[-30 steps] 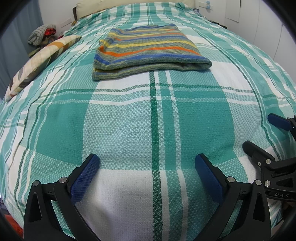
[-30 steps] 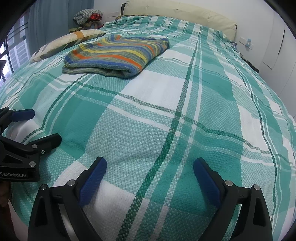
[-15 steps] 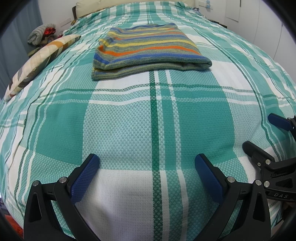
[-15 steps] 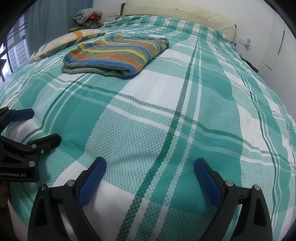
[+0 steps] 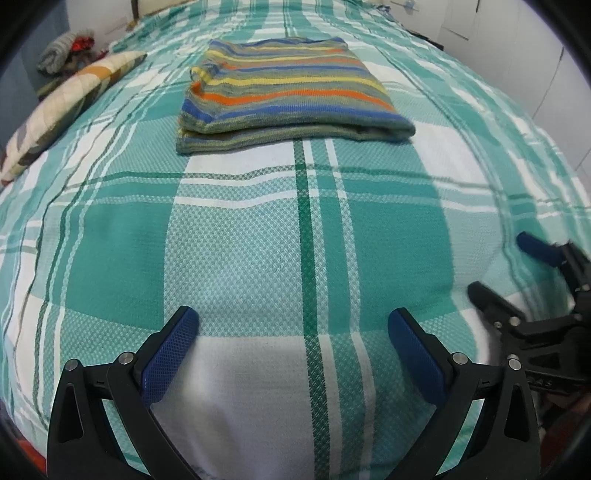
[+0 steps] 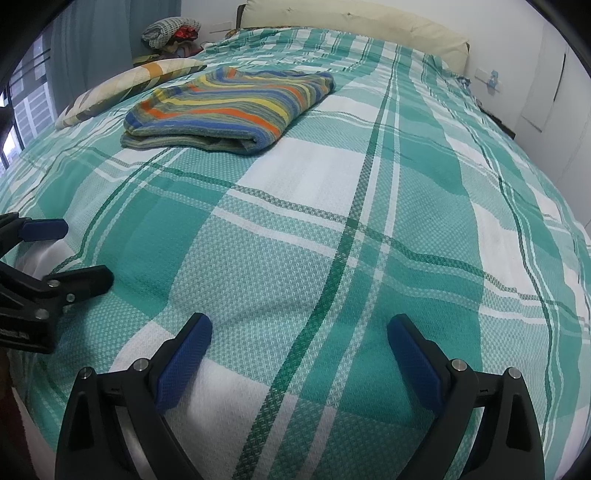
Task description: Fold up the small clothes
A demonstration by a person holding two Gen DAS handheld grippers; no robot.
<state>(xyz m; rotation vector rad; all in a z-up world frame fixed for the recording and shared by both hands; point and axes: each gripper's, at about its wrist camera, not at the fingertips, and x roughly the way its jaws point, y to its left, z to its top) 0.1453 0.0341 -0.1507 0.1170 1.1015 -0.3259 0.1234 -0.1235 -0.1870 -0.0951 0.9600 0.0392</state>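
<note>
Although the striped knit garment (image 5: 291, 92) already lies folded into a flat rectangle on the plaid bedspread (image 5: 258, 240), well up the bed toward the headboard (image 6: 354, 18), both tools sit far back from it near the foot. Compared with half a second ago the garment looks unmoved, but the left wrist view now sees it slightly nearer, and the right hand-held gripper (image 5: 517, 273) shows motion blur there. I judge this fold finished and the hands drifting, either retreating or readying for another piece. The left hand-held gripper (image 5: 293, 339) is spread wide and holds nothing; the right hand-held gripper (image 6: 299, 339) likewise gapes wide and empty. A patterned pillow (image 5: 62, 110) lies left of the garment, near but apart. Beyond it a heap of clothing (image 6: 171, 31) is too small to identify. The garment's inner layers and underside are hidden.
</note>
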